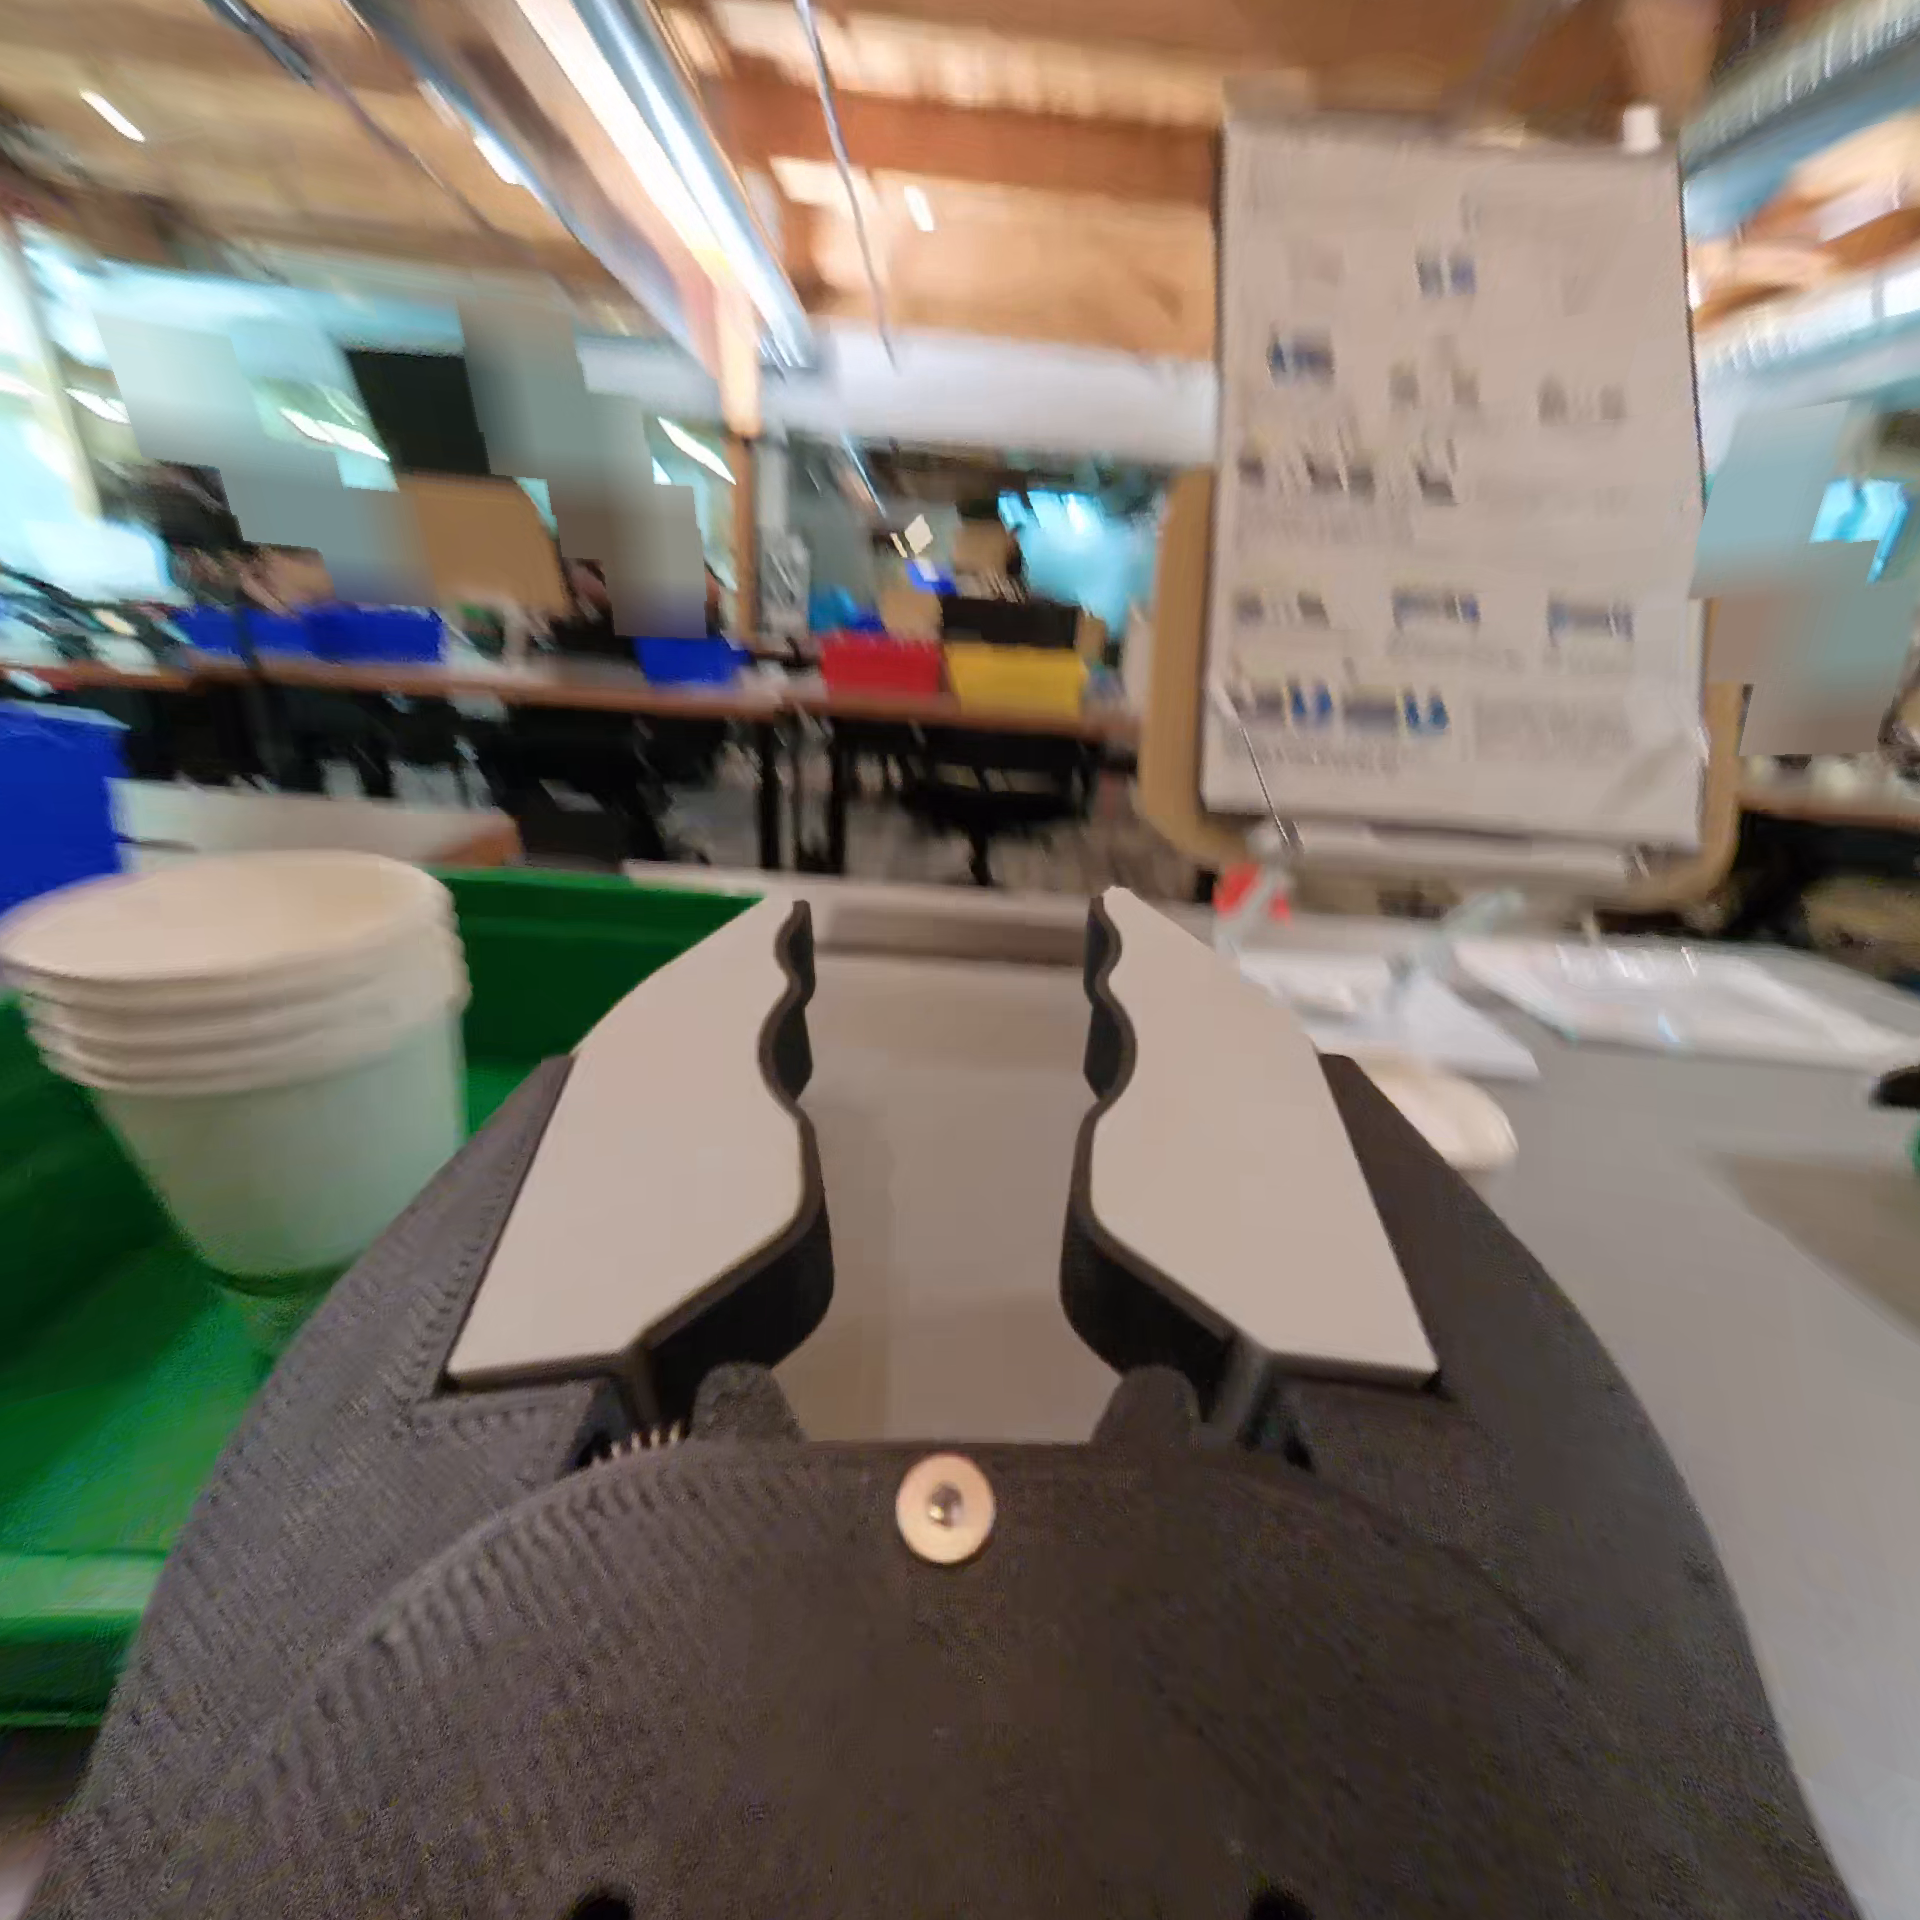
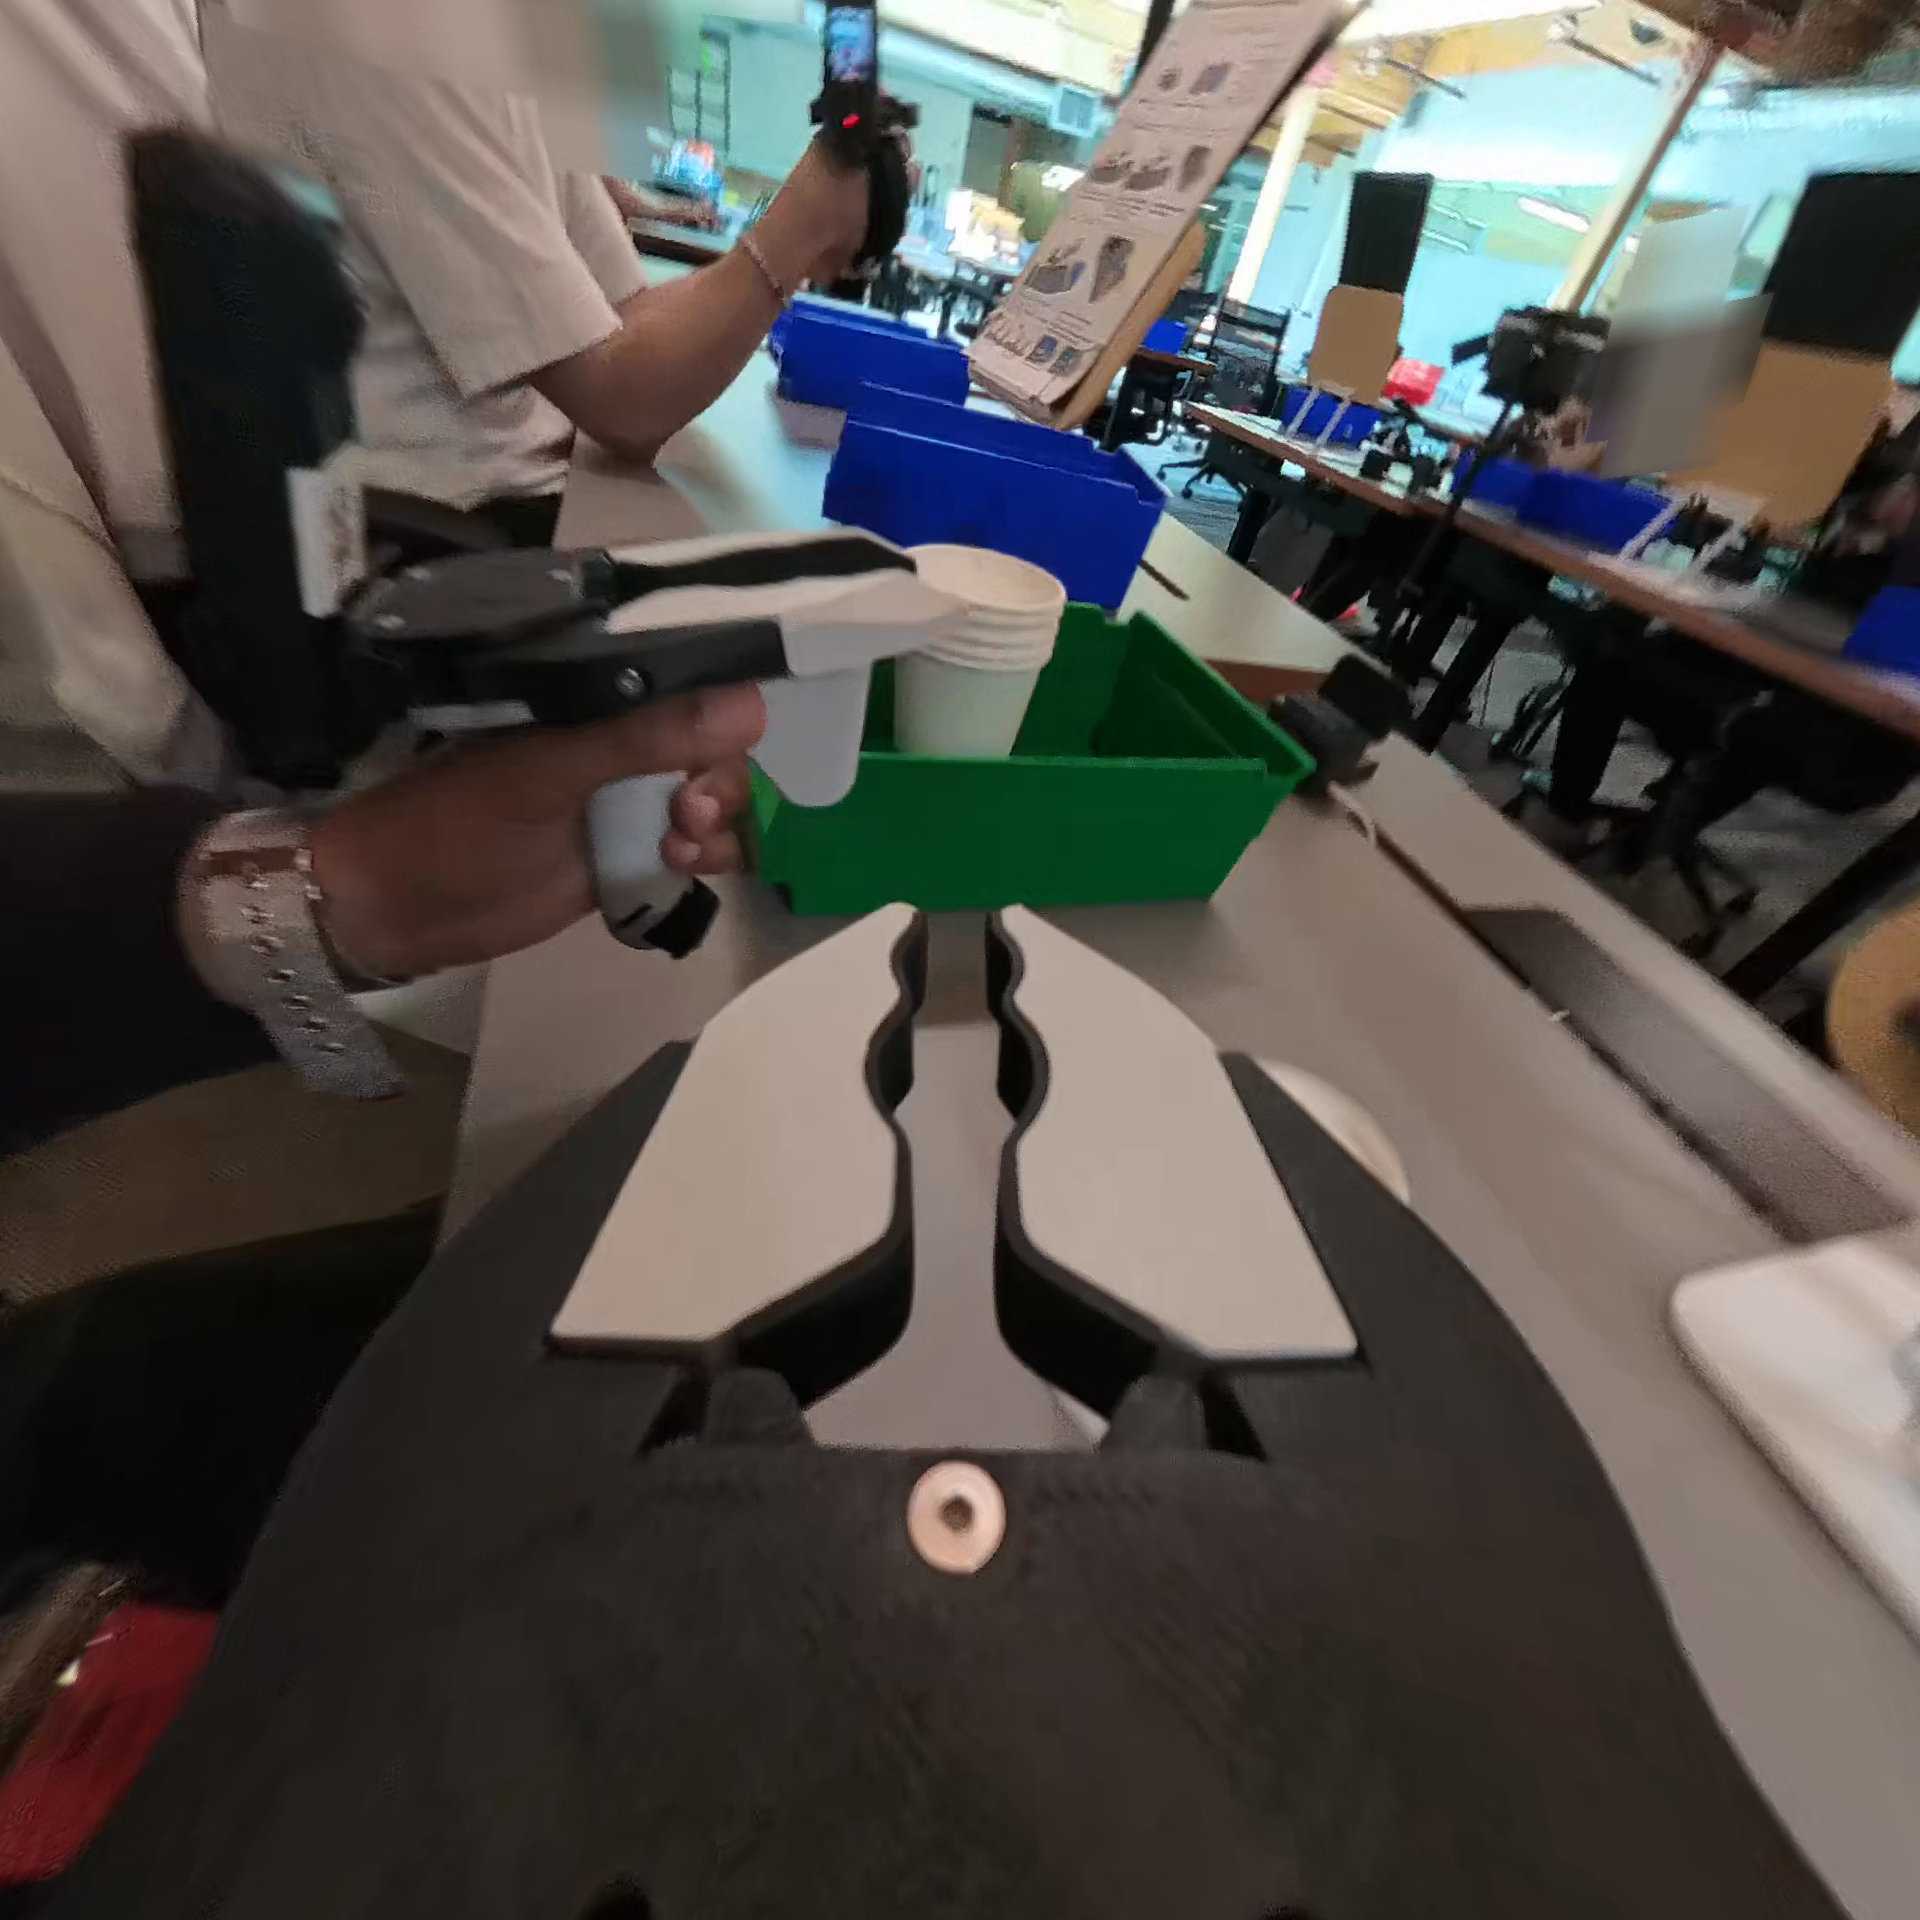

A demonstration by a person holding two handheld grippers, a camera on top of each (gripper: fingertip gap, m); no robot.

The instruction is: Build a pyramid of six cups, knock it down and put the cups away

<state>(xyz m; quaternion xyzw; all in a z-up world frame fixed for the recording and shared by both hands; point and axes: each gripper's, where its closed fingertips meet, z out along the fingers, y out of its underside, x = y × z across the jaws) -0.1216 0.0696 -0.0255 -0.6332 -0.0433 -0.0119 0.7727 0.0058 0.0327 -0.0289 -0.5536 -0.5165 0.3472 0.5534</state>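
While my left gripper (image 1: 948, 940) hangs above the grey tabletop (image 1: 1662, 1299), its two fingers stand well apart with nothing between them; only bare table shows through the gap. Just off its left finger (image 1: 665, 1143) sits a stack of white paper cups (image 1: 260, 1060), upright inside a green plastic bin (image 1: 582, 935), near the finger but not touching it in my left wrist view. That view is smeared, so I cannot make out the papers lying farther right on the table beyond their being pale sheets (image 1: 1621, 997). A flip-chart sheet on a stand (image 1: 1455, 468) rises behind them.

From my right wrist view I see the same left gripper (image 2: 935, 597) from the side, gripped by a hand (image 2: 540, 842) with a pale watch strap (image 2: 270, 945) on the wrist. Its fingertips reach over the rim of the cup stack (image 2: 982, 665), which stands in the near left part of the green bin (image 2: 1039, 831). Whether a tip actually touches the top cup I cannot tell; it overlaps the rim from this angle.

My right gripper (image 2: 954, 930) is nearly closed, a narrow slit left between the fingers, and it has hold of nothing. It points at the near wall of the green bin, clear of it, over bare table (image 2: 1299, 1039). A blue bin (image 2: 987, 499) sits behind the green one, and a second person (image 2: 499, 291) stands at the far left, raising a dark handheld device (image 2: 857, 125). A white tray corner (image 2: 1808, 1382) shows at my lower right.
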